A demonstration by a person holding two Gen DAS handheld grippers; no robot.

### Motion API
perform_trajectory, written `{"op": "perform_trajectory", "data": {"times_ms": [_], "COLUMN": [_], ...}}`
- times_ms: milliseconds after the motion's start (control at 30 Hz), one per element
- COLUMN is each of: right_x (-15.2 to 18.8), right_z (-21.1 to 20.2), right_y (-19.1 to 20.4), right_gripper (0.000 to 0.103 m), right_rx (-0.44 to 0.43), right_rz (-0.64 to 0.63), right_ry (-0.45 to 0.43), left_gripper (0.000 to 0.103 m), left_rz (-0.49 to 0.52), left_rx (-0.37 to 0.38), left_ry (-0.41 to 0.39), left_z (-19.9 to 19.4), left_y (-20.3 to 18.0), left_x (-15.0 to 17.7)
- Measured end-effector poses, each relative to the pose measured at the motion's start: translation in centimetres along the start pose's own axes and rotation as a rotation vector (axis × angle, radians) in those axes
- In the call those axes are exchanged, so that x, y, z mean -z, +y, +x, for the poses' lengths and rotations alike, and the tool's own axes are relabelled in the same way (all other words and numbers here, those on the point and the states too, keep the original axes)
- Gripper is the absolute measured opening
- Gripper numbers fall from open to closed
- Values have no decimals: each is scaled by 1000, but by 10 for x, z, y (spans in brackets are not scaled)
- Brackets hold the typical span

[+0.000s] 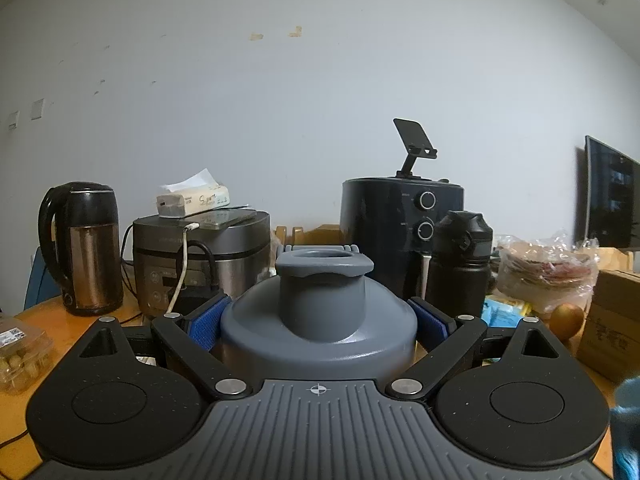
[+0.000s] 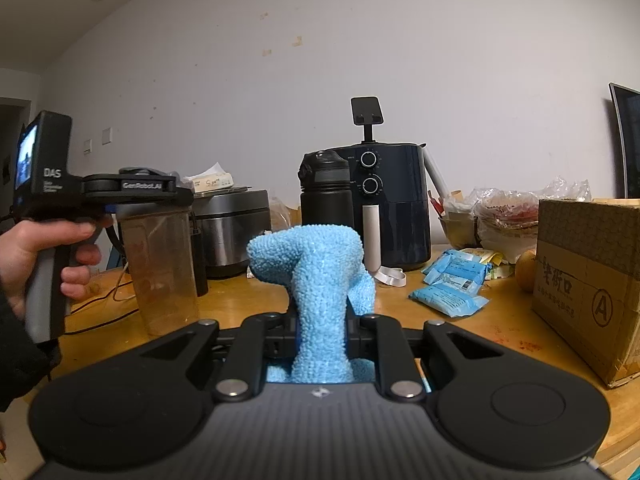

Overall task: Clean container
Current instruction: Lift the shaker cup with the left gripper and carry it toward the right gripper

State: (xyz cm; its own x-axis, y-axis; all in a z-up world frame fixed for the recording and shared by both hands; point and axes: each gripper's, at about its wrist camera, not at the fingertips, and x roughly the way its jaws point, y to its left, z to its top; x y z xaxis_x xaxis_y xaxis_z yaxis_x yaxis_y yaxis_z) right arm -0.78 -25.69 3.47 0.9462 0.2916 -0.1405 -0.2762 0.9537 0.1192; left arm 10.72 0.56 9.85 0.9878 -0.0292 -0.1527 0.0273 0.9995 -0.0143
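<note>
The left gripper [image 2: 156,200], left of the cardboard box [image 2: 588,280], reads "DAS" on its camera housing and "GenRobot.AI" on its body. The box carries a circled "A" beside unreadable printed characters.

We see our right gripper [image 2: 320,332] pinching a blue cloth [image 2: 320,280]; our left hand [image 2: 44,256] holds a clear container [image 2: 162,264] upright.

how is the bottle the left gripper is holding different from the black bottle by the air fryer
The held container has a clear, brownish-tinted body; the black bottle is opaque and dark. The container's grey lid shows an open spout; the black bottle's cap looks shut. The left gripper clamps the container; the black bottle stands untouched on the table. Both stand upright.
</note>
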Motion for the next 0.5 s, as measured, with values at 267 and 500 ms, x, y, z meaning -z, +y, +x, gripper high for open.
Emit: {"op": "perform_trajectory", "data": {"times_ms": [267, 500], "right_x": [1, 1], "right_z": [-1, -2], "right_y": [2, 4], "right_gripper": [12, 12], "right_rx": [0, 0], "right_rz": [-1, -2], "right_ry": [2, 5], "left_gripper": [95, 95], "left_rz": [0, 5], "left_rx": [1, 5], "left_ry": [-2, -1], "left_z": [-17, -22], "left_y": [1, 1], "left_x": [3, 7]}}
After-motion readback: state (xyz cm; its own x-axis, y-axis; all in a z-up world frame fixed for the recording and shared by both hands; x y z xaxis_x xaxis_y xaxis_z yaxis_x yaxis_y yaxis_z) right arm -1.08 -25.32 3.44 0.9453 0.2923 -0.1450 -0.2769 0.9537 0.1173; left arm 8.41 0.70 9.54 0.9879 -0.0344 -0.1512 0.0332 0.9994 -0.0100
